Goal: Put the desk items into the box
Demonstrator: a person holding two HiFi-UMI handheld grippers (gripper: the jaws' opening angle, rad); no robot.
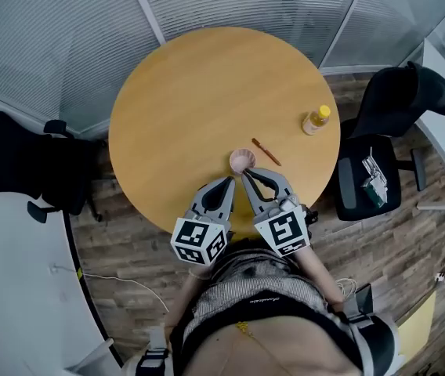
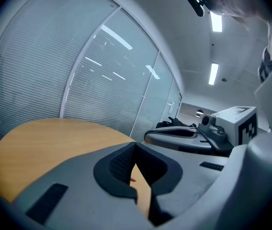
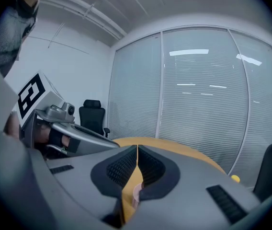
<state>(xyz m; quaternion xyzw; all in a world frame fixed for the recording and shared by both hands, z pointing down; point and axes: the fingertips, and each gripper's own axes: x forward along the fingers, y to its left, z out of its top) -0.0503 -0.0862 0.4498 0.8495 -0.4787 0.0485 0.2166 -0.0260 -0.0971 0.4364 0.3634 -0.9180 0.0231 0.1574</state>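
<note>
Head view: a round wooden bench (image 1: 191, 100) carries three items, all on its near-right part. A small pink cup (image 1: 242, 160) stands closest to the person. A brown pen (image 1: 267, 152) lies just beside it, to its right, and apart from it. A bottle with a yellow cap (image 1: 316, 120) stands upright further right, near the bench edge and well apart from the other two.

Left claw (image 1: 229, 180): held over the near edge of the bench, tips pointing towards the cup. In the left gripper view its tips (image 2: 135, 143) are pressed together with nothing between them. A small orange-pink speck shows through the gap below the tips; it may be the cup, but the view is too poor to confirm.

Right claw (image 1: 246, 174): held beside the left one, its tips just short of the cup. In the right gripper view its tips (image 3: 137, 147) are pressed together and empty. The pink cup (image 3: 136, 191) shows through the gap beneath them, and the yellow cap of the bottle (image 3: 234, 178) shows at lower right.

Surroundings: a black office chair (image 1: 19, 163) stands left of the bench. A second black chair (image 1: 395, 108) stands to the right, with small objects on its seat (image 1: 374, 180).
</note>
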